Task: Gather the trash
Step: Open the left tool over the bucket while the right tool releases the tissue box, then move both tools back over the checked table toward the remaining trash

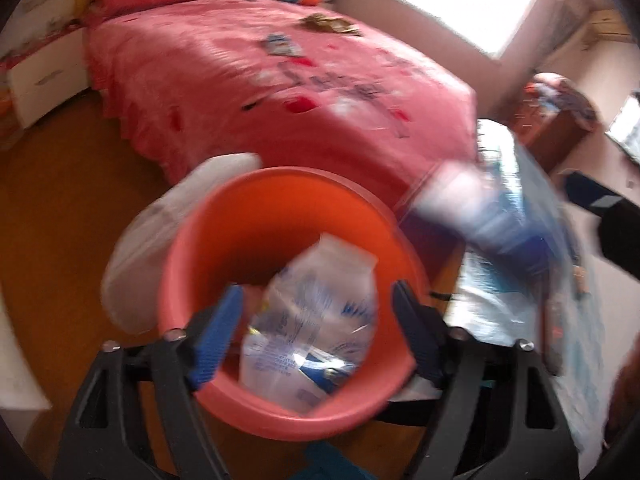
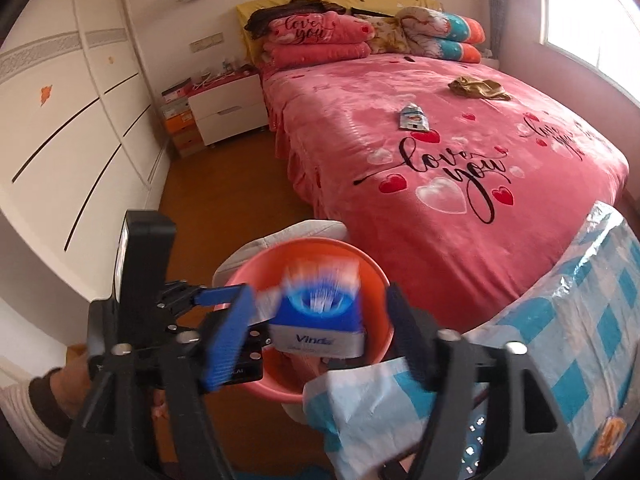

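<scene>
An orange-red bin [image 1: 256, 248] stands on the floor at the foot of the bed and shows in both views [image 2: 372, 356]. A clear plastic wrapper with blue print [image 1: 316, 328] lies inside it. My left gripper [image 1: 318, 328] is open above the bin's near rim, nothing between its fingers. My right gripper [image 2: 320, 330] is open over the bin. A blue and white Vinda tissue pack [image 2: 320, 312], blurred by motion, hangs between its fingers without touching them. A small blue wrapper [image 2: 414, 117] and a crumpled brown-gold wrapper [image 2: 478, 88] lie on the pink bedspread [image 2: 440, 240].
A white bag or cushion [image 1: 160, 240] leans against the bin's far left side. A plastic-wrapped blue checked bundle [image 2: 592, 312] sits right of the bin. A white nightstand [image 2: 226, 110] and white wardrobe [image 2: 68, 120] stand left, across brown floor [image 2: 224, 200].
</scene>
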The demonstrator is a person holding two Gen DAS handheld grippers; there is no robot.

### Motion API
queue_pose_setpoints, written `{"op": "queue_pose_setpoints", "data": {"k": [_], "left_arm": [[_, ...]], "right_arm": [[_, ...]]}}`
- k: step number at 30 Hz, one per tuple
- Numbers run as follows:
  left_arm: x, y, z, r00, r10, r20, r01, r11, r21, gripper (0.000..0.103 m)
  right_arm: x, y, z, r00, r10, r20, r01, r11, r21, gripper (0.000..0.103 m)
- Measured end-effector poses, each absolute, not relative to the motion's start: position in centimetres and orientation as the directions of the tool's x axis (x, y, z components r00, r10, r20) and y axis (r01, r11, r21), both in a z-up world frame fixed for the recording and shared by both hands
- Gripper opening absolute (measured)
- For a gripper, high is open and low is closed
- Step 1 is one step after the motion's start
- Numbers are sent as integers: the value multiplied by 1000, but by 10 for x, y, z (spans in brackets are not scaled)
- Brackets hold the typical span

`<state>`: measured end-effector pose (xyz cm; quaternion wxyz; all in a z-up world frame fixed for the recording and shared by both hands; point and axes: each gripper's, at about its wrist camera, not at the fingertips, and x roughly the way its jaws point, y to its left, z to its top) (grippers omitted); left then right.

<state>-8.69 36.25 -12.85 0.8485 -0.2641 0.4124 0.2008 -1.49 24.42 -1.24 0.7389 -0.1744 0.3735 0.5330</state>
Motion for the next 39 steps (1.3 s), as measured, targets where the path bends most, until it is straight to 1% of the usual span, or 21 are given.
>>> {"op": "queue_pose_setpoints", "data": {"k": [2, 3, 8, 12, 14, 15, 16, 17, 29, 39], "left_arm": [[-90, 370, -133, 557, 137, -819, -592, 757, -276, 81], [-92, 371, -134, 556, 137, -820, -597, 752, -279, 81], [-94, 372, -127, 563, 170, -809, -601, 756, -260, 82], [-93, 369, -121, 581, 170, -796, -588, 763, -267, 85], [-92, 365, -116, 588, 167, -791, -580, 769, -268, 85], [-92, 364, -114, 593, 165, -788, -574, 773, -270, 85], [-92, 361, -112, 601, 162, -783, -566, 778, -273, 85], [-91, 359, -110, 606, 160, -779, -560, 782, -275, 85], [-83, 326, -77, 675, 131, -726, -460, 844, -275, 85], [-77, 293, -54, 709, 97, -698, -388, 881, -272, 85]], "right_arm": [[-12, 237, -10, 166, 669, -724, -905, 395, 157, 80], [-11, 234, -9, 175, 672, -720, -901, 403, 157, 81], [4, 202, -3, 239, 679, -694, -852, 489, 185, 81], [12, 176, 0, 270, 684, -678, -809, 543, 227, 81], [12, 167, 1, 286, 682, -673, -799, 558, 226, 82], [11, 163, 2, 293, 681, -672, -795, 563, 224, 83], [10, 159, 2, 303, 679, -668, -791, 571, 222, 90], [9, 154, 4, 318, 680, -660, -785, 579, 219, 91], [-5, 117, 5, 401, 678, -617, -757, 624, 194, 91], [-3, 75, 9, 462, 674, -577, -700, 677, 229, 91]]}}
